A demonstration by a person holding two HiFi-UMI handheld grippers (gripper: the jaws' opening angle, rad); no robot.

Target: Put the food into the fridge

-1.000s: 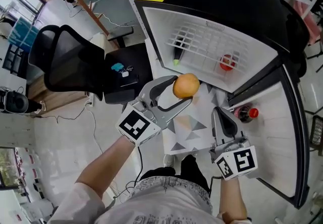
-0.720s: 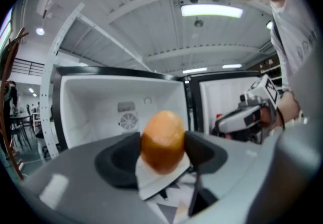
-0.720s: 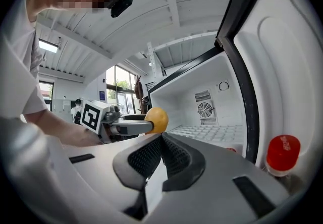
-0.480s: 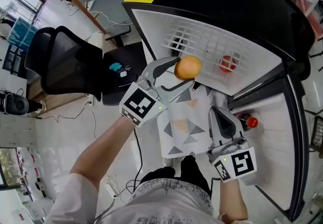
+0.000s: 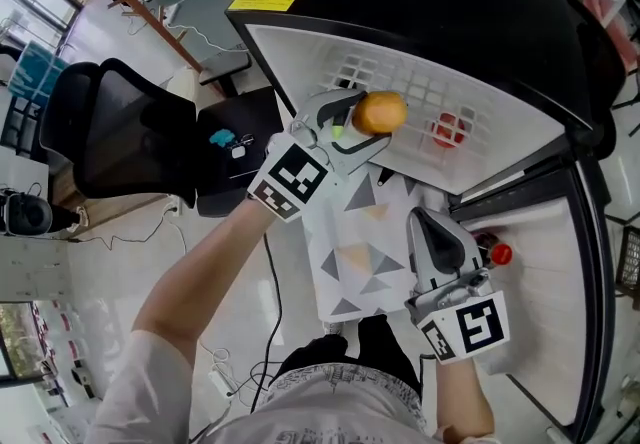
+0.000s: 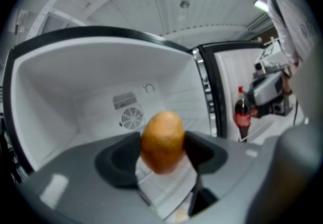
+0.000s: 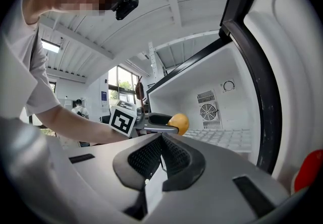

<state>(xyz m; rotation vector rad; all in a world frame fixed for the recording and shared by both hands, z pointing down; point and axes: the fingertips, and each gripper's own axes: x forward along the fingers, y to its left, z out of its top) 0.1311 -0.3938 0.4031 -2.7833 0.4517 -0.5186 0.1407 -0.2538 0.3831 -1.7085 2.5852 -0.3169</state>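
Observation:
An orange (image 5: pixel 380 113) sits between the jaws of my left gripper (image 5: pixel 368 124), which is shut on it at the mouth of the open fridge (image 5: pixel 300 52), just over the white wire shelf (image 5: pixel 440 97). In the left gripper view the orange (image 6: pixel 162 140) fills the gap between the jaws, with the fridge's white back wall (image 6: pixel 101 92) behind it. My right gripper (image 5: pixel 437 232) hangs lower, by the fridge door (image 5: pixel 545 282), shut on nothing; its jaws (image 7: pixel 161 160) meet. A red item (image 5: pixel 449 128) lies inside under the shelf.
A cola bottle (image 5: pixel 489 254) stands in the door shelf, also seen as the bottle (image 6: pixel 241 117) in the left gripper view. A black office chair (image 5: pixel 120 142) and a black seat (image 5: pixel 235 147) stand left of the fridge. A patterned mat (image 5: pixel 365 242) lies in front.
My left gripper has carried the orange up and forward, from in front of the fridge to over its wire shelf. The right gripper has stayed where it was.

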